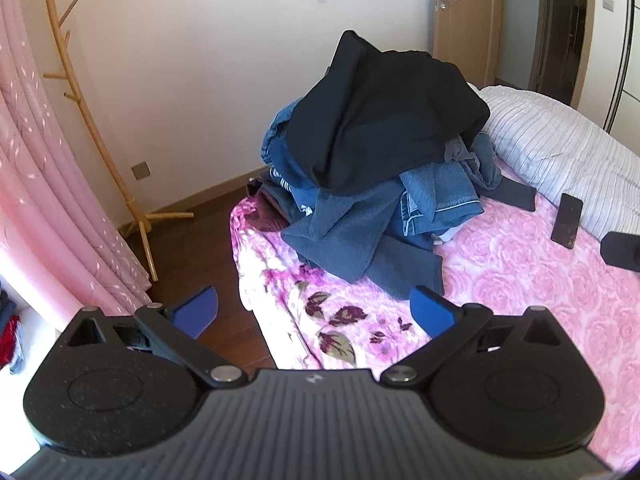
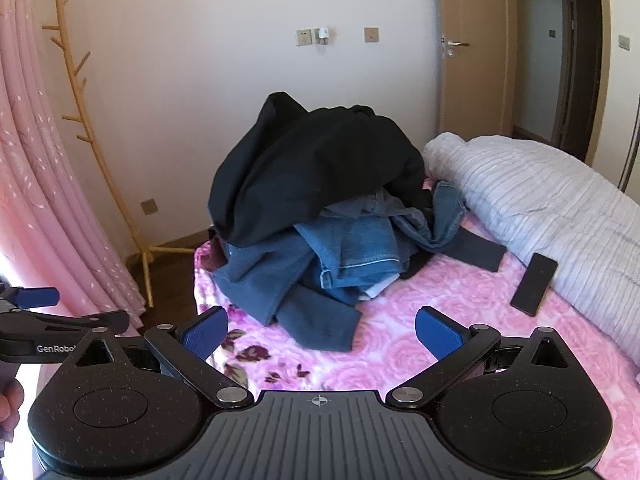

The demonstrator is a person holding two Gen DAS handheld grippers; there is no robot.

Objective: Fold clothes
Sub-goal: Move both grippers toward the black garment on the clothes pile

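Bedroom, pink bed (image 1: 520, 280). Clothes pile (image 1: 372, 168) sits mid-frame, black top (image 2: 316, 168) over jeans (image 2: 352, 252). Left gripper (image 1: 316, 312) and right gripper (image 2: 322, 334) both gape wide, empty. Grabbing low could drag several layers, maybe knocking the phone (image 2: 534, 284) at right.

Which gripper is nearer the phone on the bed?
Right. The right gripper hangs open over the pink bedspread, with the phone just ahead to its right. The left gripper, also open, sits at the bed's left edge, farther away.

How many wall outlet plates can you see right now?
3: two beige wall outlet plates high up, one left and one right of a white plug; one low by the wooden coat rack. Others may be hidden.
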